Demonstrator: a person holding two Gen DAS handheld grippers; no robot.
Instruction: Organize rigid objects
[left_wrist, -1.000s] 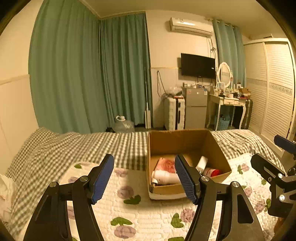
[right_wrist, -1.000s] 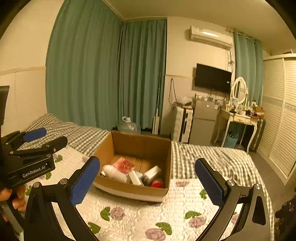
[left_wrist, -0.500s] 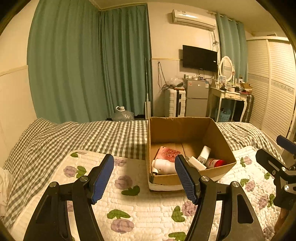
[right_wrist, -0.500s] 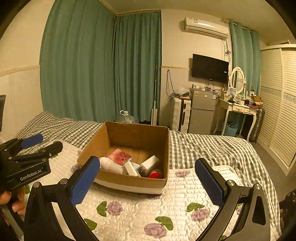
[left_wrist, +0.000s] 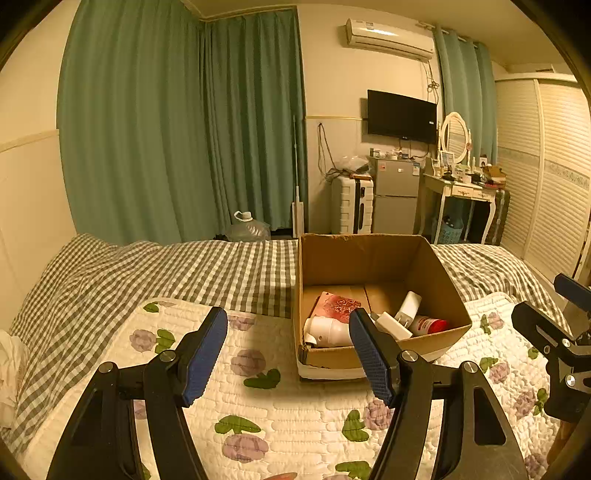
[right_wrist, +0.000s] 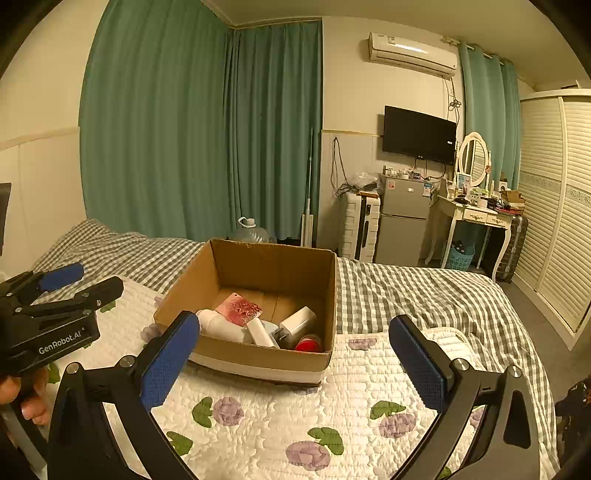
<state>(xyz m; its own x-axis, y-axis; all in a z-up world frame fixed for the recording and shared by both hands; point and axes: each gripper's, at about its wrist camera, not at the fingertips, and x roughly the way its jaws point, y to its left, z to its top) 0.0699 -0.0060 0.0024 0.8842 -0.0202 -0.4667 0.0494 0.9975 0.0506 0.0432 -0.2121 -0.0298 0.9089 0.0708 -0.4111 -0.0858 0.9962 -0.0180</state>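
Note:
An open cardboard box (left_wrist: 373, 258) stands on the quilted bed; it also shows in the right wrist view (right_wrist: 273, 269). Inside lie a white bottle (left_wrist: 325, 328), a red patterned packet (left_wrist: 338, 306), a white charger (left_wrist: 408, 306) and a red-capped can (left_wrist: 430, 325). My left gripper (left_wrist: 288, 354) is open and empty, hovering over the quilt just left of the box's front. My right gripper (right_wrist: 293, 363) is open and empty in front of the box. Each gripper appears at the edge of the other's view.
A floral quilt (left_wrist: 280, 402) lies over a checked blanket (left_wrist: 166, 273). Beyond the bed are green curtains (left_wrist: 177, 122), a water jug (left_wrist: 247, 229), a white suitcase (left_wrist: 351, 206), a small fridge (left_wrist: 395, 199), a dressing table (left_wrist: 461, 192) and a wardrobe (left_wrist: 546, 166).
Both cameras tilted downward, so the box and bed sit a little lower and nearer in view. Both grippers stayed open and empty.

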